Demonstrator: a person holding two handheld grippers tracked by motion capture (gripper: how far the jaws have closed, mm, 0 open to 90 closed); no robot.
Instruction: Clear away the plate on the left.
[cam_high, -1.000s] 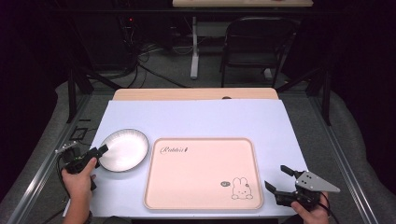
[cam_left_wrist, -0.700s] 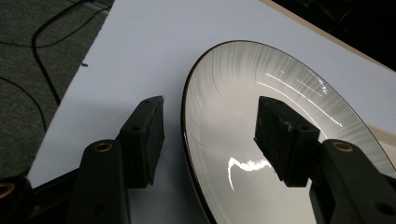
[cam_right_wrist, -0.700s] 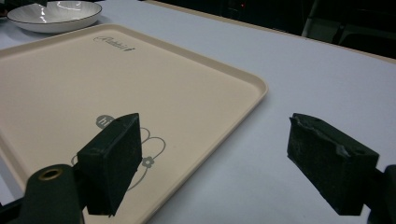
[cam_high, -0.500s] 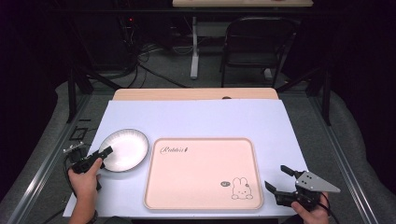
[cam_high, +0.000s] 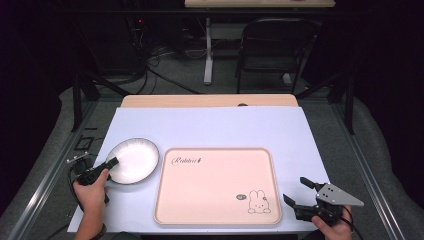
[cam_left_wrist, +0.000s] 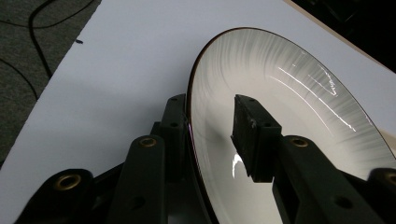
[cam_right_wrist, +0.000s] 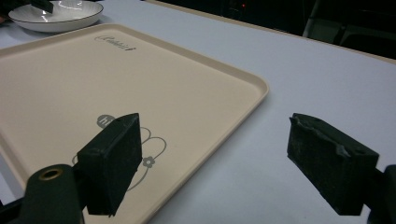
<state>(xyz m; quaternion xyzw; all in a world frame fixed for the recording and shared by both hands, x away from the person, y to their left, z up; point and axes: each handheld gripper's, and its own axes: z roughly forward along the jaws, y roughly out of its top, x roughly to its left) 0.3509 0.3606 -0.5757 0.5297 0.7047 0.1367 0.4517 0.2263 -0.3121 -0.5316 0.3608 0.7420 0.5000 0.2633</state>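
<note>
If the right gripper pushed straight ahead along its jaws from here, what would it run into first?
Probably the pink tray. The right gripper points toward the person's left, jaws open and holding nothing, beside the tray's right edge. In the right gripper view one jaw overlaps the tray's rabbit print; height above the table is unclear, so it might pass over.

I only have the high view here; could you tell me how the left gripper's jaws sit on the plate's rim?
Observer: In the left gripper view, the left gripper straddles the rim of the plate: one jaw outside the rim, the other over the inner surface, with a gap to the inner jaw, so it is not clamped.
Operator: Thank you. Is there anything on the plate?
Observer: No, the glazed inside is bare, with only light streaks reflected on it.
Operator: And could you tell me where the right gripper is?
Observer: The right gripper has its jaws wide apart, holding nothing; one jaw hangs over the rabbit-print corner of the tray, the other over the white table cover.
</note>
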